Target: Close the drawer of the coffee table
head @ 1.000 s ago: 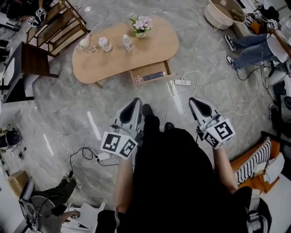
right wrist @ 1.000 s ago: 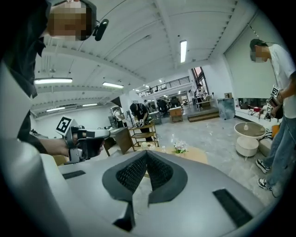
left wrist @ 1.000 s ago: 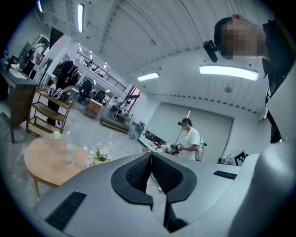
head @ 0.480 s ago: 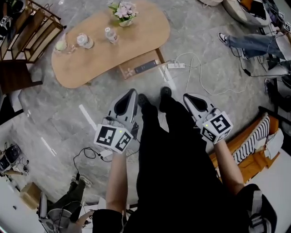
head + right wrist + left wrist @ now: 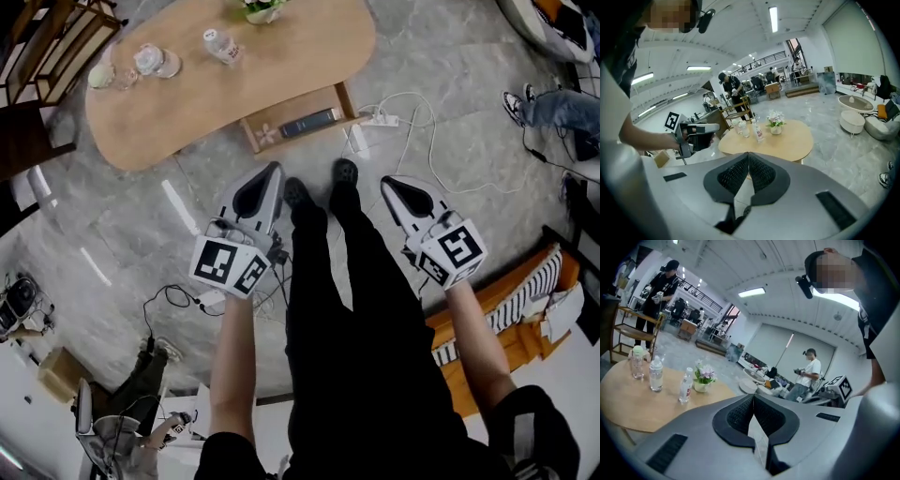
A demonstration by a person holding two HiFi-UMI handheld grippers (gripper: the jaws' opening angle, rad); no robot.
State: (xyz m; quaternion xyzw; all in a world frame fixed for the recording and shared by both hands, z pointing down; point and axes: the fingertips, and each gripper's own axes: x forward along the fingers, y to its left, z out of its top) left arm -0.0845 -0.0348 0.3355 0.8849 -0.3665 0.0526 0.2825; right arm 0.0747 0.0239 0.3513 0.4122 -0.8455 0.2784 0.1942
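While the left hand-held gripper [image 5: 272, 171] and the right hand-held gripper [image 5: 389, 185] hang either side of the person's legs, each with its jaws pressed together on nothing, neither touches any furniture, so the task looks barely begun. Well apart from them, across the grey floor [image 5: 141, 225], the drawer [image 5: 295, 125] juts open from the near edge of the wooden desk [image 5: 216, 84], with a dark flat item inside. Reaching the drawer front and pushing it flush both remain.
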